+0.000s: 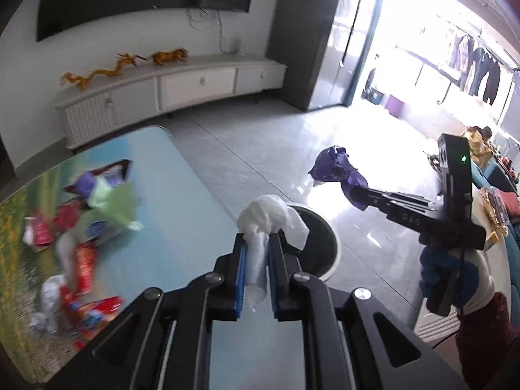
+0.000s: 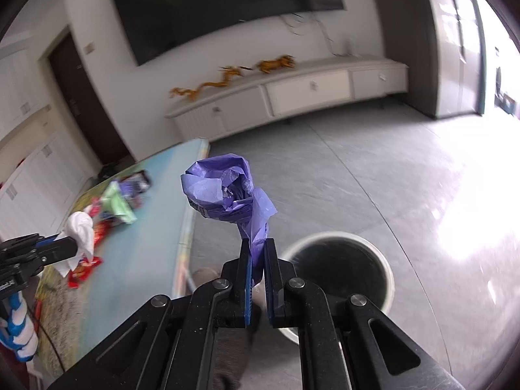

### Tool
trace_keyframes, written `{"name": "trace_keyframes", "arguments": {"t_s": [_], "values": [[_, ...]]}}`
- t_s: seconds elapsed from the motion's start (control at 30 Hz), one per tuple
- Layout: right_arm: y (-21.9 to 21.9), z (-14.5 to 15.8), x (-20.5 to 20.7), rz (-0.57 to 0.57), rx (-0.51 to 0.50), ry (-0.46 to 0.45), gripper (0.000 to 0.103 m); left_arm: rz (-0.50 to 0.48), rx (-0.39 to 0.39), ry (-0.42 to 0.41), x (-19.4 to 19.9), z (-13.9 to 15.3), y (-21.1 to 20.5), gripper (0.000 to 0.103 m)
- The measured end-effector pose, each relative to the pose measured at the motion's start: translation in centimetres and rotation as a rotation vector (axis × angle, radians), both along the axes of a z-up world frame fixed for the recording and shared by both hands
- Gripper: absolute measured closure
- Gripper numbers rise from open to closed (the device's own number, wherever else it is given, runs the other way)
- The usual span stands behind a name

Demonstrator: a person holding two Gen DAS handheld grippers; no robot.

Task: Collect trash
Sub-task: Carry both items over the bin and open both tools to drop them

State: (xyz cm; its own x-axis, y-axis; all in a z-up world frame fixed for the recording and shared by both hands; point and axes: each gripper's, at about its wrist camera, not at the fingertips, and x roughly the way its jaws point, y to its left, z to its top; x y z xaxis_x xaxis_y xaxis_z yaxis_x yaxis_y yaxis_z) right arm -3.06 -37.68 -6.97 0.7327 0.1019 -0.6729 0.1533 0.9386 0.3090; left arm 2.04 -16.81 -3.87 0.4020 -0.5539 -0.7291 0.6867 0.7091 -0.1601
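My left gripper is shut on a crumpled white tissue, held above the table edge and the near rim of the round white trash bin. My right gripper is shut on a crumpled purple wrapper, held in the air just left of the bin, which stands on the floor with a dark inside. The right gripper and purple wrapper also show in the left wrist view, beyond the bin. The left gripper's tissue shows in the right wrist view.
A blue and green table holds a pile of trash: red packets, a green wrapper, white tissues. A white TV cabinet stands by the far wall. Grey tiled floor surrounds the bin.
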Motion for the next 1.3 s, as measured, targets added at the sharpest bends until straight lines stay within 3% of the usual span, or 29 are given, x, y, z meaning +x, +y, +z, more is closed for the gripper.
{"name": "trace_keyframes", "arguments": {"t_s": [0.23,0.5,0.53,0.6,0.67,0.7,0.77,0.8,1.0,1.3], "values": [[-4.5,-5.7,0.4,-0.116,0.055,0.141,0.096,-0.065,0.067,0.124,3.3,-4.1,-8.7,0.091],[-7.1,-10.5,2.9,-0.172,0.102,0.257,0.092,-0.065,0.141,0.232,6.6,-8.7,-14.5,0.089],[-7.3,-10.9,3.1,-0.178,0.100,0.268,0.089,-0.064,0.142,0.246,6.9,-9.2,-15.0,0.088],[-7.6,-11.3,3.4,-0.199,0.092,0.284,0.064,-0.066,0.126,0.281,7.5,-9.6,-15.9,0.087],[-7.8,-11.5,3.1,-0.214,0.084,0.291,0.060,-0.068,0.094,0.318,7.8,-9.5,-16.4,0.078],[-7.9,-11.5,2.9,-0.218,0.082,0.294,0.060,-0.069,0.076,0.331,8.0,-9.4,-16.5,0.073],[-8.1,-11.3,2.5,-0.224,0.076,0.296,0.060,-0.063,0.037,0.338,8.3,-8.7,-16.8,0.050],[-8.1,-11.1,2.2,-0.228,0.071,0.295,0.060,-0.059,0.025,0.331,8.4,-8.5,-16.9,0.047],[-8.0,-8.7,1.2,-0.240,0.057,0.262,0.059,-0.053,-0.044,0.291,8.5,-6.4,-16.6,0.047],[-3.9,-0.5,-0.5,-0.188,0.016,0.092,0.050,0.032,-0.155,0.098,6.1,1.7,-9.8,0.047]]}}
